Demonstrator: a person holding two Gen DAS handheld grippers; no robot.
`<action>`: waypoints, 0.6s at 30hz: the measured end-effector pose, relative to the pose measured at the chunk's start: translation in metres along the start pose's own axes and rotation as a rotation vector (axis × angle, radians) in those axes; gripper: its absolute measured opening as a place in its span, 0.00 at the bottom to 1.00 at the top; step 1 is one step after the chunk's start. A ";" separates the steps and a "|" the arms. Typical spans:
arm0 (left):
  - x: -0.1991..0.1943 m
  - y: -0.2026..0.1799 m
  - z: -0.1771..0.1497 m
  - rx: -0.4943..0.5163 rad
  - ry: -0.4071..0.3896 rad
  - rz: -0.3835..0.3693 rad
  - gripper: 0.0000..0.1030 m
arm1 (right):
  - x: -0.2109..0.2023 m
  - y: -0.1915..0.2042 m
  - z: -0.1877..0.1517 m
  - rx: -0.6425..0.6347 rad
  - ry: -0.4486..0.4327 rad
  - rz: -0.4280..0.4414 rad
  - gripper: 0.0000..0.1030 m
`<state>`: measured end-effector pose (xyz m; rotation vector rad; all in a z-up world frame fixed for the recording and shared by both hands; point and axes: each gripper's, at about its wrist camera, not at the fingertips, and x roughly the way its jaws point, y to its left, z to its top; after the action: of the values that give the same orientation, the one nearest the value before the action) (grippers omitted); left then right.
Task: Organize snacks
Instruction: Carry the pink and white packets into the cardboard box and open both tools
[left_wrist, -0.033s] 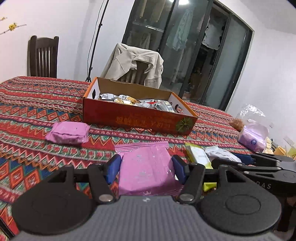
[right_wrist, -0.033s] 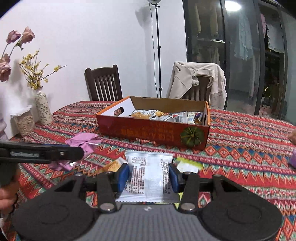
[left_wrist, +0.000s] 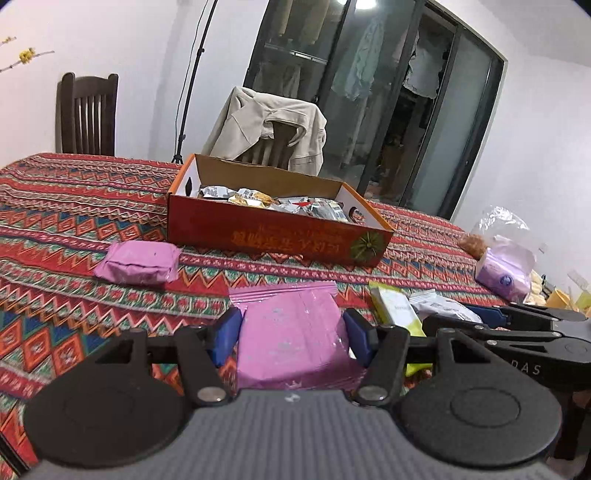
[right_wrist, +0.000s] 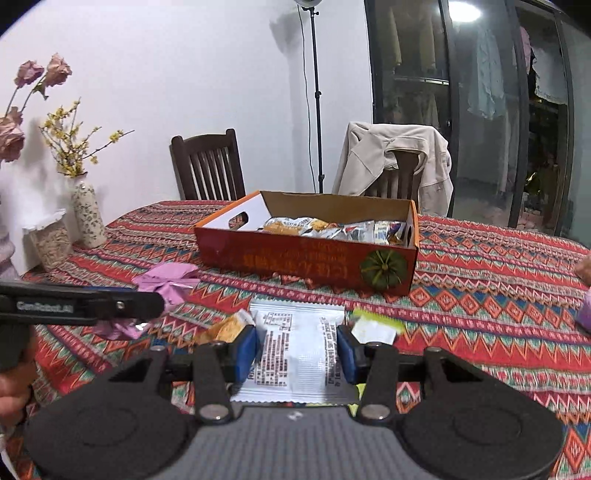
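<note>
White snack packet (right_wrist: 297, 352) between the right gripper's (right_wrist: 296, 350) blue fingers (right_wrist: 246, 350), before the red box (right_wrist: 306, 258).

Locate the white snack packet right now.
Right wrist view: the white snack packet sits between the right gripper fingers, just in front of the red snack box, with a yellow-green packet to its right.
</note>
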<state>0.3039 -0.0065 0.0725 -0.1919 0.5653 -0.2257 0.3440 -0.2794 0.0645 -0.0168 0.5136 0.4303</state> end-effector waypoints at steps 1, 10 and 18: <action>-0.004 -0.001 -0.002 0.005 -0.001 0.005 0.60 | -0.004 0.000 -0.003 0.002 0.001 0.003 0.44; -0.010 -0.004 0.007 0.011 -0.021 0.020 0.60 | -0.015 0.003 -0.011 0.032 -0.020 0.024 0.44; 0.042 -0.002 0.082 0.079 -0.087 0.005 0.60 | 0.020 -0.015 0.050 0.013 -0.096 0.059 0.44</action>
<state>0.3829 -0.0099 0.1199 -0.1229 0.4699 -0.2333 0.3897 -0.2786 0.0970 0.0319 0.4231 0.4835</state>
